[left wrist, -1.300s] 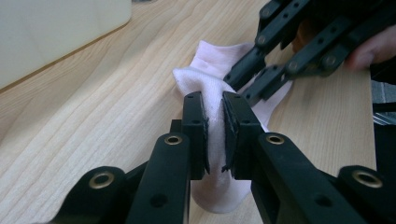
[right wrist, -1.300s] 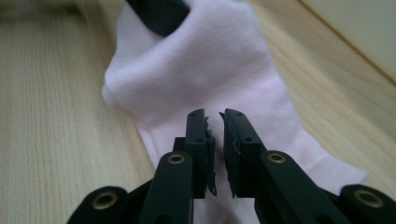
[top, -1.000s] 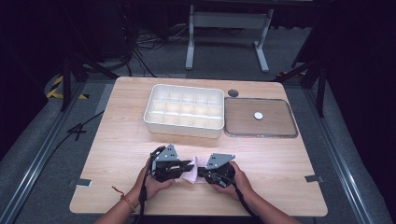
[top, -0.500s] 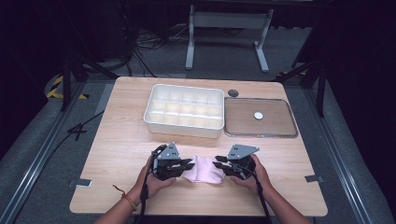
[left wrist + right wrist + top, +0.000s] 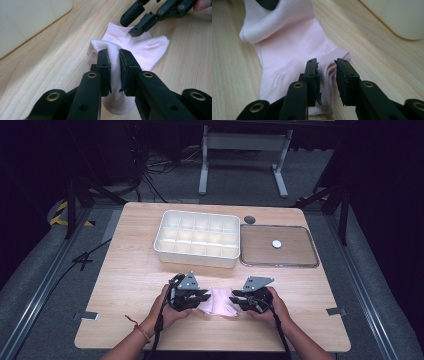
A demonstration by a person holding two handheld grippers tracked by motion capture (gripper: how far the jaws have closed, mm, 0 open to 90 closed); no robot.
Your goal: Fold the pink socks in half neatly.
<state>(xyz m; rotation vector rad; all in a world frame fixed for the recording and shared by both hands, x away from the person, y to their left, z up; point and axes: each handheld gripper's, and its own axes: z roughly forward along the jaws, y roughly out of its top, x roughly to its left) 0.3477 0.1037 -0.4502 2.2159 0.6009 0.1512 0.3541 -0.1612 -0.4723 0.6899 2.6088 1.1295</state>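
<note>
From the high view we see the pink sock lying flat on the near part of the table, between our two grippers: the left gripper at the sock's 9 o'clock, the right gripper at its 3 o'clock. The white divided tray sits beyond at 12 o'clock, well apart, and the shallow lid lies just beside it toward 1 o'clock.

In the left gripper view our jaws are pinched tight on a raised fold of the sock, the cloth bunching between the pads. The right gripper hangs over the far end at 1 o'clock.

In the right gripper view the jaws have just been opening; they stand parted over the wrinkled edge of the sock, the cloth lying under the gap, unpressed.

We judge the sock light, soft and limp: it will sag and fold wherever unsupported, and it cannot break. Thin knit can slip out of a shallow nip, so we would take a full fold or the doubled cuff edge, deep between the pads.
</note>
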